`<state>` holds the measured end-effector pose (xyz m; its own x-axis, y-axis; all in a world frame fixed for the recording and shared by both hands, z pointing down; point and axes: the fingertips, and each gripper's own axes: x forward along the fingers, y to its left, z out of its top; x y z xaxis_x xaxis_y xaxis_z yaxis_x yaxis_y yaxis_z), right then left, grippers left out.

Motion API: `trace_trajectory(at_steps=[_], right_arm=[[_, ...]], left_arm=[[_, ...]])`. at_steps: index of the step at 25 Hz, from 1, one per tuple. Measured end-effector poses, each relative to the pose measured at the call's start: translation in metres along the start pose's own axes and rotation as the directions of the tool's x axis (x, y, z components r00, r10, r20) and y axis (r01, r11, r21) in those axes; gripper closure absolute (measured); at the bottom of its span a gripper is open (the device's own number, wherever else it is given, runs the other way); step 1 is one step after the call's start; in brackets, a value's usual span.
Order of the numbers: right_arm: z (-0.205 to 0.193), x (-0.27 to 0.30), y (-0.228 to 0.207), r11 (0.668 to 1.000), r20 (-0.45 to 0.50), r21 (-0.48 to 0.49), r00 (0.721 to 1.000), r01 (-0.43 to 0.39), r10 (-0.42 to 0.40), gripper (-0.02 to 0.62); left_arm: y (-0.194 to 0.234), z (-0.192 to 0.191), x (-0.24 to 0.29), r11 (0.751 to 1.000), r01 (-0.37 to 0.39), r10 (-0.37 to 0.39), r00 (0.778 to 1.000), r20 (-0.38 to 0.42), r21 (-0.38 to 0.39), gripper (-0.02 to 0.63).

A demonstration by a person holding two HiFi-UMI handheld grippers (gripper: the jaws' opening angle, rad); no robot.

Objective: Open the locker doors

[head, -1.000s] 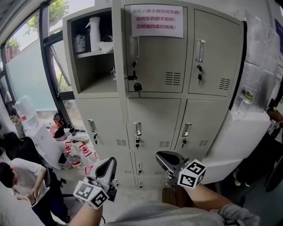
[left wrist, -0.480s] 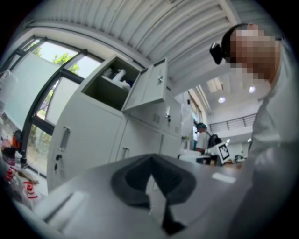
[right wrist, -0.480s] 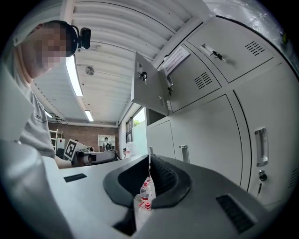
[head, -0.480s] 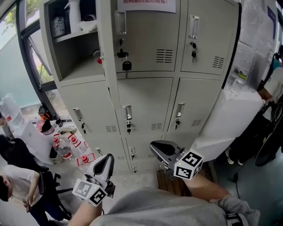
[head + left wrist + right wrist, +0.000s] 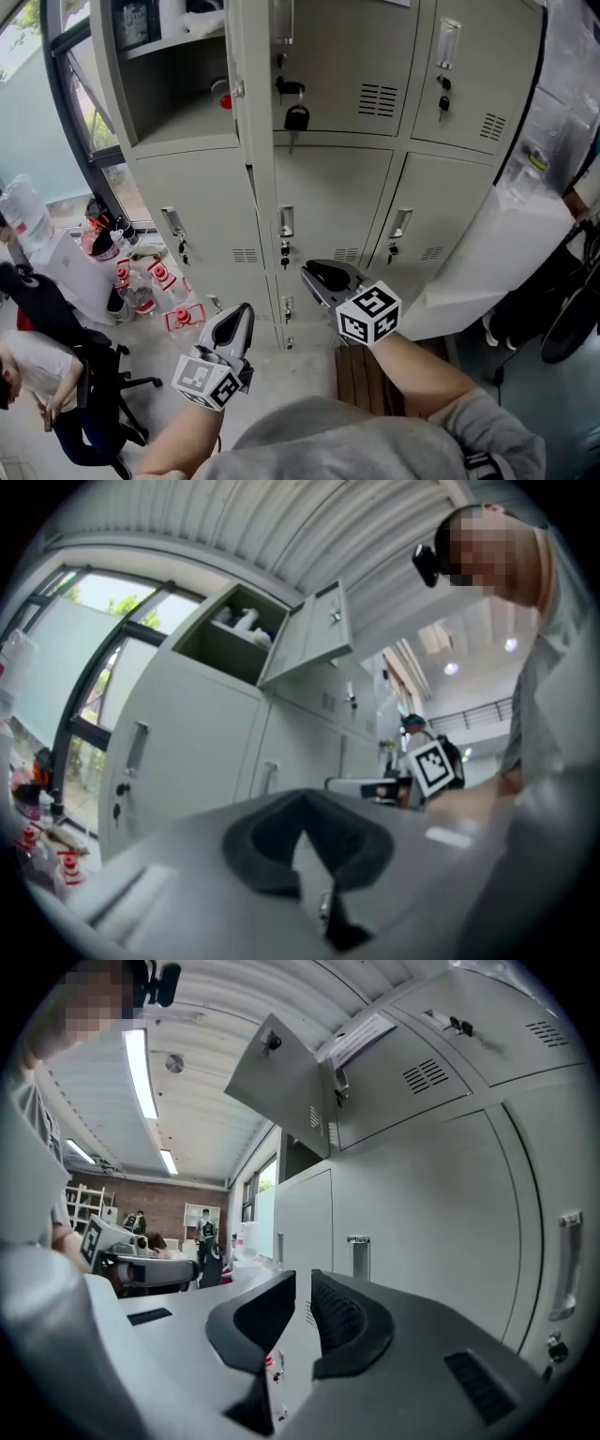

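Note:
The grey locker bank fills the head view. Its top-left door hangs open on a compartment with items inside; this door also shows in the right gripper view. The other doors are shut, with handles at the middle row's left, centre and right. My left gripper is shut and empty, low before the bottom-left lockers. My right gripper is shut to a thin slit, empty, just below the centre handle and apart from it.
A padlock with keys hangs on the upper middle door. Red-labelled bottles stand on the floor at left, near seated people and a chair. A white-wrapped bulk leans at the lockers' right. A wooden pallet lies below.
The head view has swung down the locker bank. My right gripper has shifted left and nearer the centre column. The left gripper has stayed low at the left, little moved in the picture.

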<state>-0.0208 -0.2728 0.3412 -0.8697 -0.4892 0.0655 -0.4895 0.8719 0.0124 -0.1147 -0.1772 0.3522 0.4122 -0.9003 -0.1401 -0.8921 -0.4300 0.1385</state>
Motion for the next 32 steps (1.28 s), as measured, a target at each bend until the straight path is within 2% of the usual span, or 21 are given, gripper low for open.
trace_trajectory(at_steps=[2, 6, 10, 14, 20, 24, 32], right_arm=[[-0.003, 0.028, -0.011, 0.999, -0.008, -0.021, 0.999, 0.042, -0.042, 0.572], [-0.005, 0.076, -0.034, 0.989, -0.029, -0.045, 0.990, 0.139, -0.140, 0.513], [-0.003, 0.108, -0.058, 0.960, -0.040, -0.077, 0.961, 0.269, -0.272, 0.489], [0.001, 0.127, -0.070, 0.933, -0.051, -0.070, 0.933, 0.353, -0.356, 0.483], [-0.001, 0.146, -0.075, 0.917, -0.080, -0.038, 0.913, 0.398, -0.400, 0.476], [-0.001, 0.148, -0.077, 0.914, -0.068, 0.010, 0.912, 0.406, -0.404, 0.476], [-0.002, 0.131, -0.059, 0.915, -0.037, 0.010, 0.915, 0.403, -0.403, 0.488]], left_arm=[[0.012, -0.006, 0.009, 1.000, -0.006, 0.006, 1.000, 0.002, 0.001, 0.601], [0.033, -0.012, 0.025, 1.000, 0.001, -0.001, 1.000, 0.000, 0.001, 0.601], [0.046, -0.020, 0.036, 0.999, 0.031, -0.031, 0.999, -0.021, 0.011, 0.601], [0.055, -0.025, 0.038, 0.998, 0.068, -0.067, 0.997, -0.040, 0.001, 0.601], [0.071, -0.026, 0.031, 0.993, 0.118, -0.118, 0.991, -0.056, -0.014, 0.601], [0.085, -0.022, 0.022, 0.989, 0.144, -0.146, 0.988, -0.054, -0.025, 0.601], [0.092, -0.020, 0.011, 0.978, 0.204, -0.206, 0.978, -0.043, -0.052, 0.601]])
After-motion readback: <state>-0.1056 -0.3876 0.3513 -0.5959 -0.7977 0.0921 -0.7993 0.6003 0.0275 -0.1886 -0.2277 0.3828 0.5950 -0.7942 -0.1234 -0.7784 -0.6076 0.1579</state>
